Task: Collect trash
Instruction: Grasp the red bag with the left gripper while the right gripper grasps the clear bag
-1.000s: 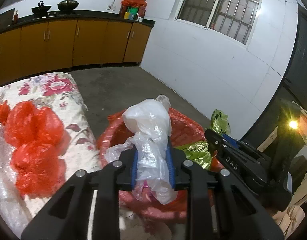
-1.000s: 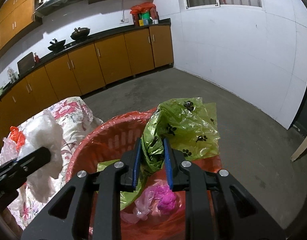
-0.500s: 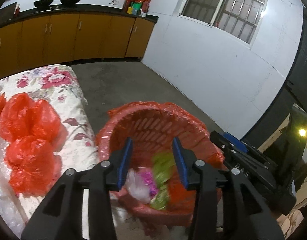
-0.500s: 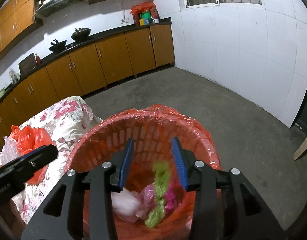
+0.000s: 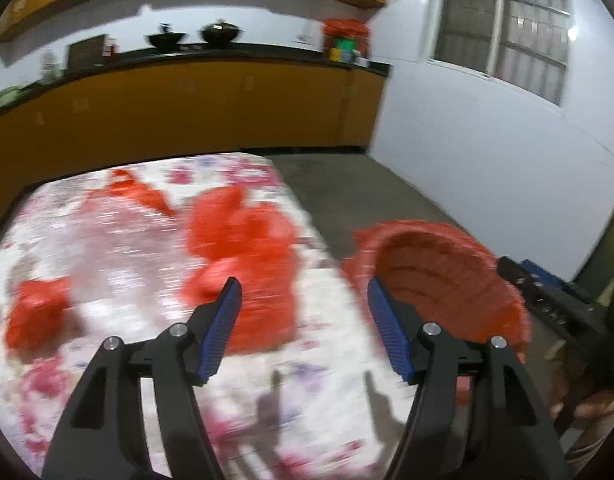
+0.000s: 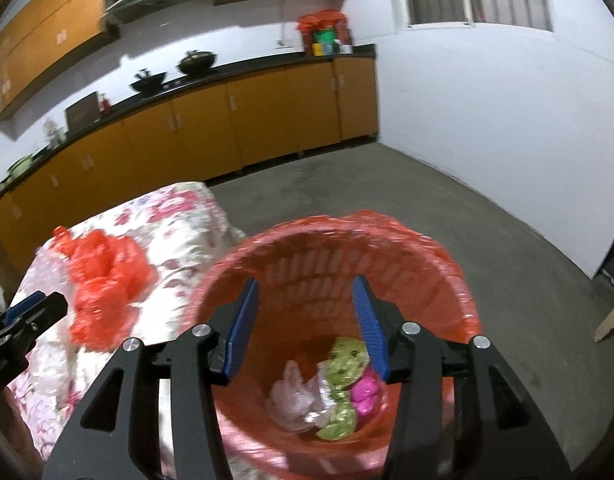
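- Now the left gripper [image 5: 303, 300] has swung off the basket and points over the floral-covered table [image 5: 119, 248]; half a second ago it hung above the basket mouth. Its jaws are spread wide with nothing between them.
- Ahead of it, blurred by motion, a red plastic bag [image 5: 243, 236] lies on the cloth, with a smaller red bag [image 5: 39, 316] further left.
- The red-lined basket [image 5: 467, 248] now sits to its right, beside the table edge.
- The right gripper [image 6: 306, 312] still hangs over the basket [image 6: 447, 272], jaws parted wider than before and empty.
- The green paw-print bag [image 6: 343, 364], mid-fall earlier, has settled at the bottom beside the clear plastic bag [image 6: 295, 396] and a pink wad [image 6: 367, 394].
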Tool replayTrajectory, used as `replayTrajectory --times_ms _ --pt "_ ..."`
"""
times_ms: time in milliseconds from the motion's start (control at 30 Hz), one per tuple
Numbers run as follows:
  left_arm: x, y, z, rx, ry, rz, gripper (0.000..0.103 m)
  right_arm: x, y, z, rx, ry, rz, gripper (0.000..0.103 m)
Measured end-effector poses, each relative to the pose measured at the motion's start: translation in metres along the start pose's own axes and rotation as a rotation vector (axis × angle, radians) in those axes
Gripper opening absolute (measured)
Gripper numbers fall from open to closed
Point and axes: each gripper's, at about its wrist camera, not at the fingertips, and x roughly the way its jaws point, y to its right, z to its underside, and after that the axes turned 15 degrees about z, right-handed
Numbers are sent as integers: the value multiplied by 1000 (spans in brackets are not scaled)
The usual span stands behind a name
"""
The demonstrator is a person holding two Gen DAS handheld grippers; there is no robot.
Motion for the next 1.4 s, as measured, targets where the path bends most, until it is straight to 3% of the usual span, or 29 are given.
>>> replayTrajectory --times_ms 233,333,500,867,1200,1400 --pt "-57 -78 13 -28 39 -216 66 -15 -52 3 -78 4 -99 50" --pt "-76 -125 15 -85 42 -320 66 -17 -76 6 -97 -2 -135 50" --pt "-83 -174 21 -155 15 -376 65 -20 -113 10 -131 -9 -184 50" --pt "-60 -199 26 -202 -63 -323 65 -29 -181 19 -208 -31 -290 50" --pt "-56 -210 27 -192 -92 -281 45 -38 -230 34 -299 -71 -385 50" --pt "-68 -212 29 -206 -54 -301 36 -36 -246 47 -341 -116 -413 50"
